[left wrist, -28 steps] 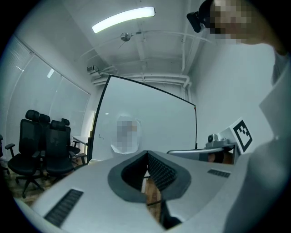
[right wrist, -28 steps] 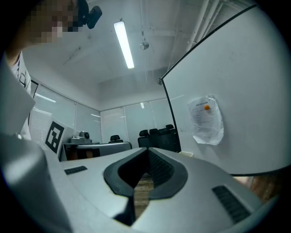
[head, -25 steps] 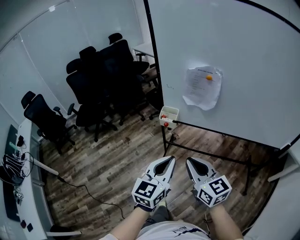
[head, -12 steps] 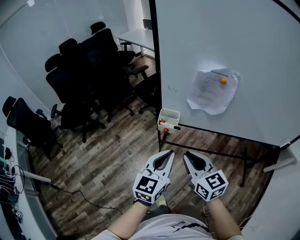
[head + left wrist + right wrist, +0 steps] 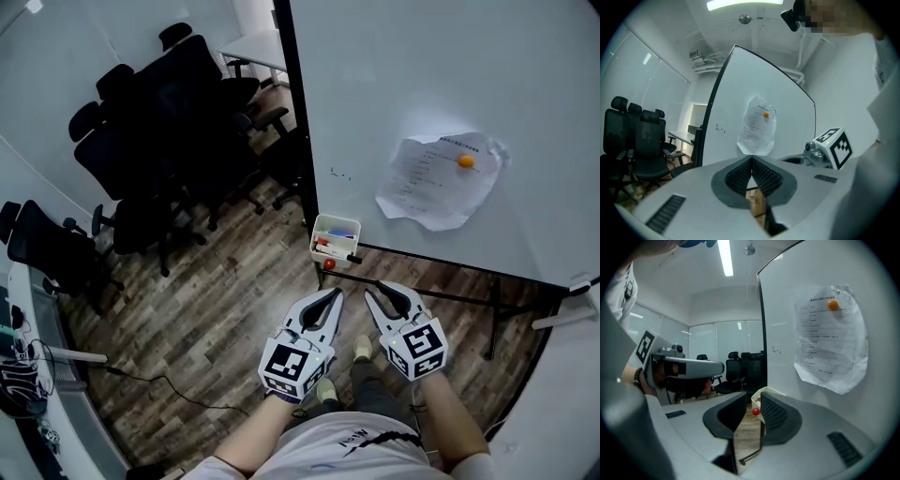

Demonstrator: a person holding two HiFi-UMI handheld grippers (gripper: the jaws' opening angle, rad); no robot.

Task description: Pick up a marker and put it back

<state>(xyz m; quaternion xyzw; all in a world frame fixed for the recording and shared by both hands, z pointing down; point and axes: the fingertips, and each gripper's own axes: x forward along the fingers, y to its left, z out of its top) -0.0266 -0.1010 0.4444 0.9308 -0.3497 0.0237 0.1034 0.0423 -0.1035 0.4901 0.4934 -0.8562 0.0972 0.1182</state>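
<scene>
A small white tray [image 5: 335, 228] hangs at the whiteboard's [image 5: 422, 75] lower left corner and holds markers [image 5: 325, 249], red and black. A red knob [image 5: 329, 264] sits just under it. My left gripper [image 5: 335, 295] is shut and empty, its tip a short way below the tray. My right gripper [image 5: 380, 291] is beside it on the right; its jaws have just been opening and nothing is between them. In the right gripper view the open jaws [image 5: 753, 404] frame the tray [image 5: 761, 392] and the red knob [image 5: 755, 411]. The left gripper [image 5: 751, 161] points at the board.
A crumpled paper [image 5: 436, 187] hangs on the board under an orange magnet [image 5: 466, 161]. The board's stand bars [image 5: 450, 300] run behind the grippers. Black office chairs [image 5: 159, 122] crowd the left rear. A cable [image 5: 141, 384] lies on the wood floor, and a desk [image 5: 14, 366] stands far left.
Both grippers have come closer to the tray at the board's corner. The right gripper's jaws have gone from shut to parted. The left stays shut.
</scene>
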